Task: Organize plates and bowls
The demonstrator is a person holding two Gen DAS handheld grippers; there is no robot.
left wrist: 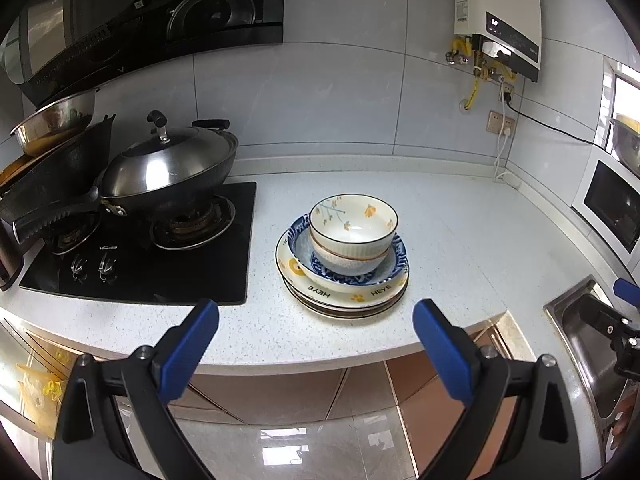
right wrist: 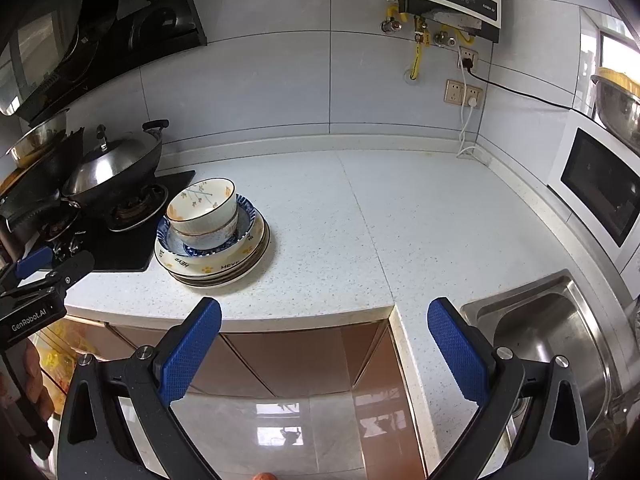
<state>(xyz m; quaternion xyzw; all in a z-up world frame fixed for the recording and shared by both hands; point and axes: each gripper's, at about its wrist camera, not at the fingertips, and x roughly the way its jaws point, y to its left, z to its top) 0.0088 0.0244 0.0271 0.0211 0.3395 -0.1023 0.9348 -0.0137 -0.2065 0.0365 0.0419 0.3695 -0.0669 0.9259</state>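
The left gripper hung just off the front edge of the countertop, its blue pads spread wide and holding nothing. The right gripper was equally wide and empty, held out over the floor in front of the cabinets with the sink just ahead on its right. Both were clear of the crockery, which read as a resting or ready stance more than a reach.

A little way in from the counter's front edge stood the task's things, gathered into one stack. At the bottom lay several flat plates, the top one cream with yellow paw prints and lettering. A blue patterned dish sat on them, and in that nested two bowls, the upper being a floral bowl with a dark rim. Widest at the base and smallest on top, the pile looked stable, and judging by that order the sorting seemed largely done. The bowls leaned slightly toward the stove in the right wrist view, so any further lift would probably best start with the top bowl.

Just left of the stack was the black gas stove, with a lidded wok on its burner. Farther back rose the tiled wall, a water heater mounted high on it.
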